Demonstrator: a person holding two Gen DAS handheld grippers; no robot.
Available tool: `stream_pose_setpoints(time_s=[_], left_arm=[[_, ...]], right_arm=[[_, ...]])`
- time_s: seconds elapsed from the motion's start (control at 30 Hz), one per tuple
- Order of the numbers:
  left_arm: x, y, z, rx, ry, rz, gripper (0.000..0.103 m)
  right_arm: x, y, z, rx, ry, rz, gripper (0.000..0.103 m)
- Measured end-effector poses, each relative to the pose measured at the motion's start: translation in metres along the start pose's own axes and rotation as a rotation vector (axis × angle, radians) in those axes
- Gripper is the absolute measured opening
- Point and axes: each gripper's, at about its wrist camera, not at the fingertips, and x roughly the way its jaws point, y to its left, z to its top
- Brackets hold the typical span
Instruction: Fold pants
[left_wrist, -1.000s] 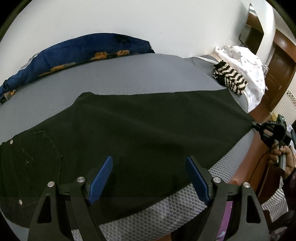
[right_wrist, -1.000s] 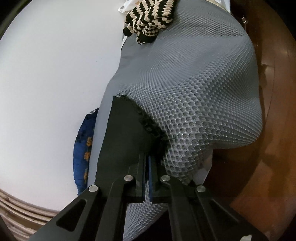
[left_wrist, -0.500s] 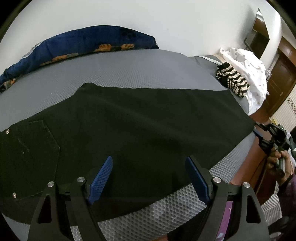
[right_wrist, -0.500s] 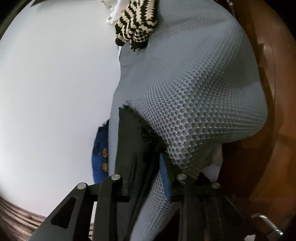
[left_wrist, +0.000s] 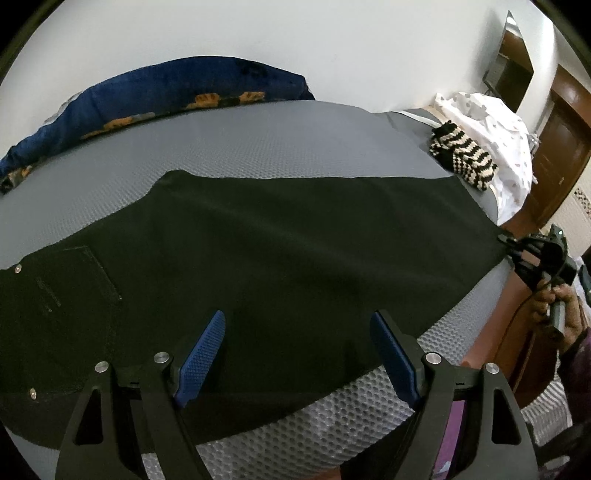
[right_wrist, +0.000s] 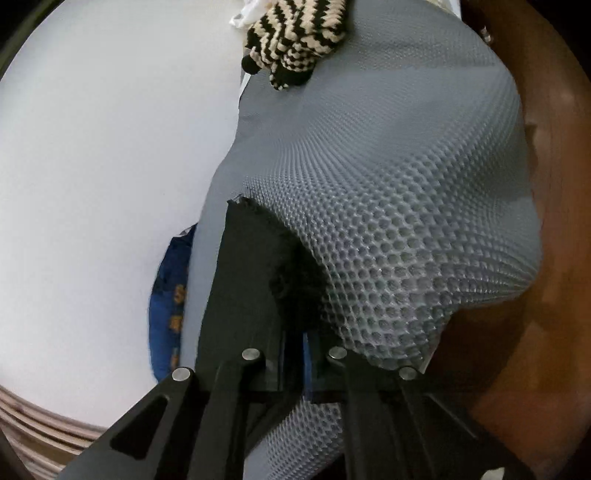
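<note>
Black pants (left_wrist: 277, 251) lie spread flat across the grey mesh mattress (left_wrist: 258, 147), back pocket at the left, leg hem at the right edge. My left gripper (left_wrist: 298, 317) hovers open over the near side of the pants, blue pads wide apart and nothing between them. My right gripper (left_wrist: 511, 245), held by a person's hand (left_wrist: 557, 306), is at the hem corner. In the right wrist view its jaws are closing tight, and the right gripper (right_wrist: 293, 336) pinches the frayed black hem (right_wrist: 251, 240) at the mattress corner (right_wrist: 406, 221).
A black-and-cream striped knit (left_wrist: 461, 158) and a white spotted cloth (left_wrist: 487, 125) lie at the far right end. A blue patterned blanket (left_wrist: 166, 92) runs along the white wall. Brown wooden floor (right_wrist: 535, 332) and a door (left_wrist: 557, 155) lie beyond the mattress edge.
The right gripper opened a little off the hem half a second ago and has shut on it again. The left gripper has stayed open in place.
</note>
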Motion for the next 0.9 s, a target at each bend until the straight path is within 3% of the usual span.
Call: stream_pose_setpoints(time_s=[0.17,0.4,0.63,0.77,0.9], left_arm=[[-0.017,0.013,0.003,-0.007,-0.059,0.048,0.081],[-0.039,0.056,-0.003,-0.079,-0.084,0.102,0.081],[-0.053,0.091,-0.019,-0.129,-0.077,0.136,0.081],[-0.059,0.104,-0.026,-0.128,-0.073,0.156,0.081],[-0.065,0.113,-0.03,-0.147,-0.086,0.152,0.081]], right_arm=[[-0.009,0.038,-0.004,-0.109,-0.039,-0.008,0.006],[0.003,0.141,-0.034,-0.332,0.005,0.07,0.006],[0.06,0.226,-0.127,-0.465,0.212,0.215,0.007],[0.103,0.243,-0.189,-0.524,0.354,0.226,0.006],[0.144,0.241,-0.25,-0.576,0.489,0.173,0.007]])
